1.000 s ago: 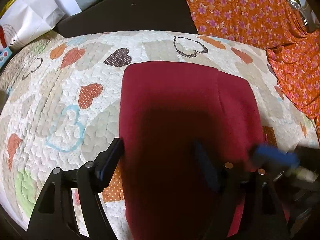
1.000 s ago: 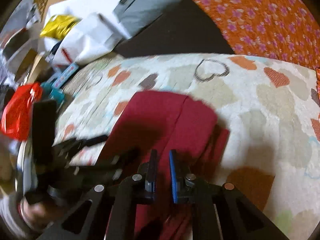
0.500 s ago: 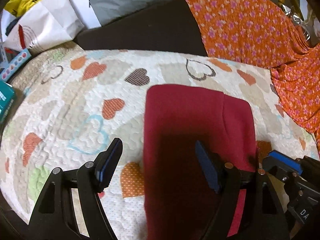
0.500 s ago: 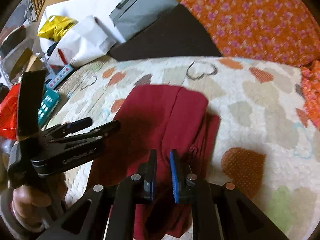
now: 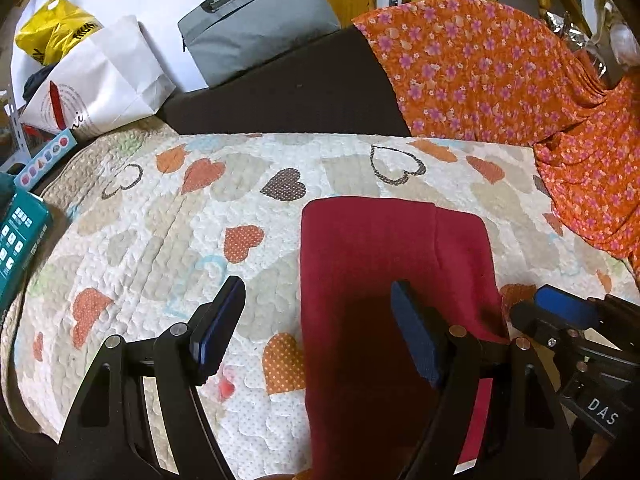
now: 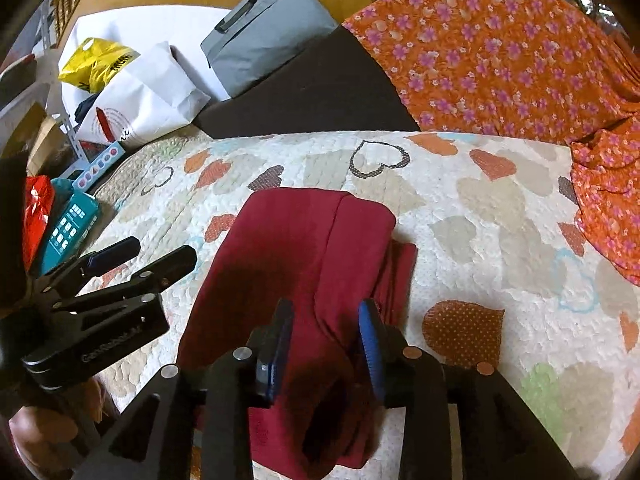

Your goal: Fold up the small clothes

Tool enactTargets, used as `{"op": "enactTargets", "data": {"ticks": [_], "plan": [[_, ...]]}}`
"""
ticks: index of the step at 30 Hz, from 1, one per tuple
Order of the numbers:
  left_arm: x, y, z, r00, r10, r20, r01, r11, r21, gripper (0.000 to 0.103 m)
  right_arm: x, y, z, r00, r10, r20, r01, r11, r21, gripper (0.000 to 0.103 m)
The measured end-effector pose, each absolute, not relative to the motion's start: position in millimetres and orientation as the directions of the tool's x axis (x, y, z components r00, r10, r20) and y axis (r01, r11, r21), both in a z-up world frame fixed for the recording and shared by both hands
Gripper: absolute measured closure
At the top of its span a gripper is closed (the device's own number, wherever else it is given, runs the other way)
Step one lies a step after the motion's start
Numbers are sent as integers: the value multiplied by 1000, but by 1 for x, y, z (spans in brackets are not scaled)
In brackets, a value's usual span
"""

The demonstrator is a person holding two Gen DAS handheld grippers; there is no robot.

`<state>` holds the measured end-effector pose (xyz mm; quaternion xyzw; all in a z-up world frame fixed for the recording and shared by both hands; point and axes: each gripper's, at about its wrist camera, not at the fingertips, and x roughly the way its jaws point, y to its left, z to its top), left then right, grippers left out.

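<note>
Garment: dark red garment (image 5: 384, 264) lies folded lengthwise on the heart-print quilt (image 5: 160, 240), a narrower layer showing along its right edge
Garment place: right of the quilt's middle in the left wrist view, running from mid-quilt toward the cameras
Left gripper: left gripper (image 5: 320, 328) has its jaws wide apart with nothing between the pads; 1 finger is over bare quilt, the other over the red cloth
Right gripper: right gripper (image 6: 326, 344) has just been opening; its jaws stand partly apart above the near end of the garment, pads not pressing the cloth
Surface: cream quilt stitched with orange, brown, beige and blue hearts, ending at a dark brown cushion (image 5: 300, 92)
Floral cloth: orange floral fabric (image 5: 500, 72) drapes over the cushion's right part and down onto the quilt's right edge
Room: grey bag (image 5: 256, 20), white paper bag (image 5: 104, 84) and yellow plastic bag (image 5: 52, 32) stand behind at left; teal box (image 6: 68, 232) and red packet (image 6: 38, 212) lie off the quilt's left edge
Person: a hand (image 6: 40, 436) shows at the lower left corner of the right wrist view
Hard to make out: the garment's near end is cut off by the gripper frames, so what kind of garment it is cannot be told
</note>
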<state>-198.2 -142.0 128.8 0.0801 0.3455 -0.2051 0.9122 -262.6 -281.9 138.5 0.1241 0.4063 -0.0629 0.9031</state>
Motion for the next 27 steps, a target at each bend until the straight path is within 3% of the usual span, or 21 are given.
{"op": "enactTargets", "data": {"ticks": [27], "plan": [[-196, -150, 125, 683, -310, -661, 439, 898, 32, 27, -252, -284, 130, 635, 7, -772, 226, 955, 195, 67]]}}
